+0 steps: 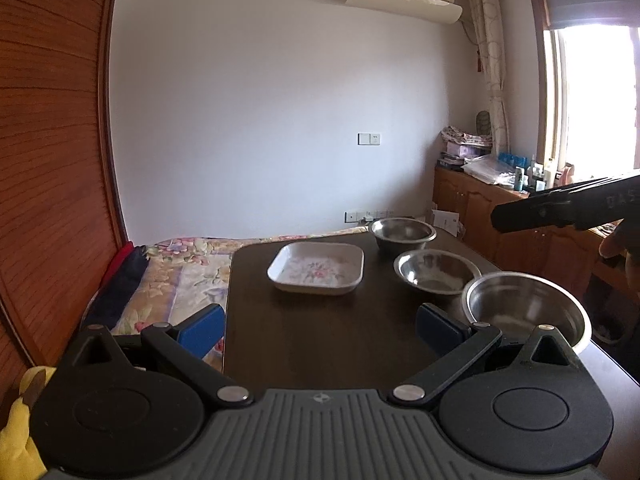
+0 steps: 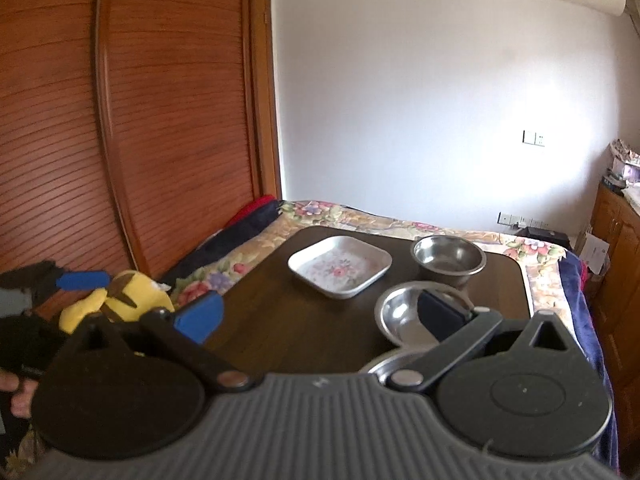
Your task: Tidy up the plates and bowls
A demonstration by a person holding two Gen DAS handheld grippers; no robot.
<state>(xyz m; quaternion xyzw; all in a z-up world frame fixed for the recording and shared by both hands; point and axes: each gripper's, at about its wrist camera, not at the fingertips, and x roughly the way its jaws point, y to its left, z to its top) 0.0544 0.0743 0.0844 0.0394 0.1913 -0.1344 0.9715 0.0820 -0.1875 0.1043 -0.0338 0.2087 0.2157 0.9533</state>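
Note:
A white square plate (image 1: 316, 267) with a flower print lies on the dark table (image 1: 312, 340); it also shows in the right wrist view (image 2: 340, 266). Three steel bowls stand in a row on its right: far (image 1: 403, 233), middle (image 1: 437, 271), near (image 1: 526, 309). My left gripper (image 1: 320, 324) is open and empty above the table's front, left of the near bowl. My right gripper (image 2: 320, 314) is open and empty above the near end; its right finger hangs over the middle bowl (image 2: 400, 314). The far bowl (image 2: 449, 258) stands beyond it.
The table (image 2: 280, 320) stands on a flowered bedspread (image 1: 188, 276). A yellow plush toy (image 2: 116, 300) lies left of the table. A wooden slatted wardrobe (image 1: 52, 160) is at the left, wooden cabinets (image 1: 472, 204) with clutter at the right under a window.

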